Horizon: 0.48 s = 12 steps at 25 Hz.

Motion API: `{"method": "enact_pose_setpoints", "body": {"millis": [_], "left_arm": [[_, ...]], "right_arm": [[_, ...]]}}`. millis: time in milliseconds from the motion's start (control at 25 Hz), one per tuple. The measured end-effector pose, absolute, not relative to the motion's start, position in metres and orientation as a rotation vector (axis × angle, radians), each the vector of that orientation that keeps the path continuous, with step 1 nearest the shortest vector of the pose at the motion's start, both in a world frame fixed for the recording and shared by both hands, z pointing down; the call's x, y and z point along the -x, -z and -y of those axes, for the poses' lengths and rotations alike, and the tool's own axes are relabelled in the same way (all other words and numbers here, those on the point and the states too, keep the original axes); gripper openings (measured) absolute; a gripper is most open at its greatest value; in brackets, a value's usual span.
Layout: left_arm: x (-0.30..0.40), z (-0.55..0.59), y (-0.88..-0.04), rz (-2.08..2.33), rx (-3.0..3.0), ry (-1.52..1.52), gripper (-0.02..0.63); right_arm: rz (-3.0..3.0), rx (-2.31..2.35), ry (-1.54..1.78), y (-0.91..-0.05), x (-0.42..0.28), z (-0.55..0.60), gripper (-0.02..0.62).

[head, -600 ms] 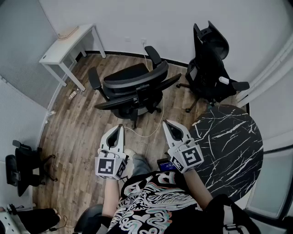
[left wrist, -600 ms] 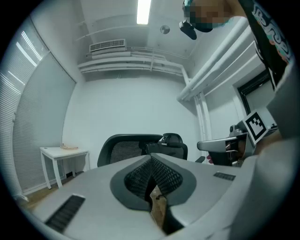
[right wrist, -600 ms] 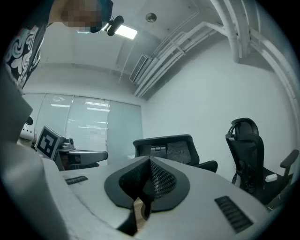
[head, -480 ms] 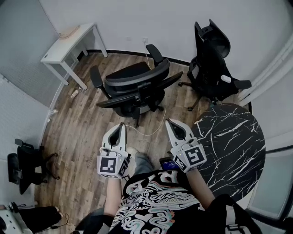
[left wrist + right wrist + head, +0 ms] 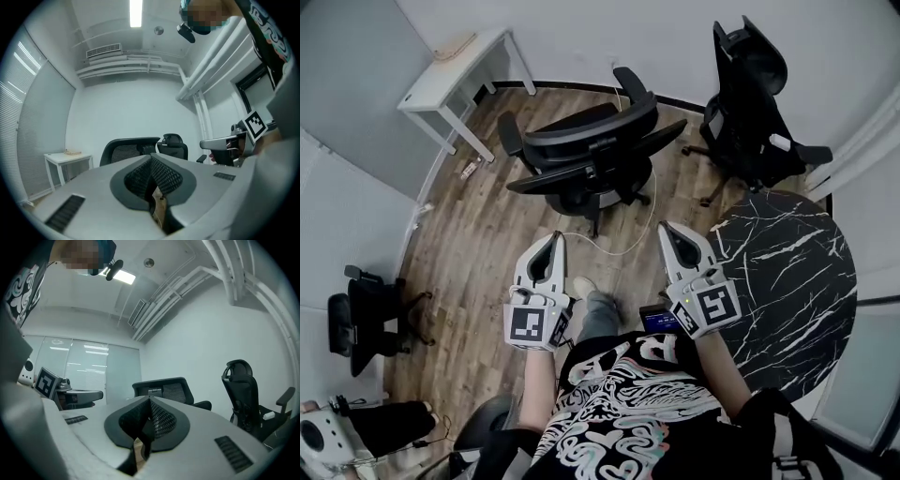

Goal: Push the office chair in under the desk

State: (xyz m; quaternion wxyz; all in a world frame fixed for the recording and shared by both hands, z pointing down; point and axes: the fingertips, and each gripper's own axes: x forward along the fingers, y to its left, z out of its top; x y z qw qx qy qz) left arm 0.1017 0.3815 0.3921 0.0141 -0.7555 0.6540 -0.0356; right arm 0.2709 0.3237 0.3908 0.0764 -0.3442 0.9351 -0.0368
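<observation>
The push is not yet begun. The left gripper [image 5: 555, 240] and right gripper [image 5: 667, 230] are both closed and empty. The office chair [image 5: 591, 155] stands ahead of their tips, untouched, well apart from the desk [image 5: 450, 70] beyond it, leftward.

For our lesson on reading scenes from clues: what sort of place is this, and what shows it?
Probably a small office or meeting room: a black office chair mid-floor, a second chair by the wall, a white desk in the corner, and a round black marble-look table.
</observation>
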Motion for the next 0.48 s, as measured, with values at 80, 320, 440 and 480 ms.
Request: {"method": "enact_pose_setpoints", "body": {"millis": [80, 320, 440, 480], "left_arm": [[-0.103, -0.387, -0.393, -2.044, 2.340, 0.117, 0.029], [-0.101, -0.398, -0.401, -2.107, 2.332, 0.135, 0.029], [-0.100, -0.394, -0.405, -2.109, 2.338, 0.154, 0.029], [-0.099, -0.390, -0.406, -2.104, 2.337, 0.159, 0.029]], "right_arm": [[-2.799, 1.043, 0.118, -0.394, -0.277, -0.325, 0.014], [-2.804, 1.066, 0.158, -0.403, -0.286, -0.327, 0.014], [-2.800, 1.076, 0.181, -0.407, -0.286, -0.325, 0.014], [-2.795, 1.080, 0.192, -0.409, -0.285, -0.322, 0.014]]}}
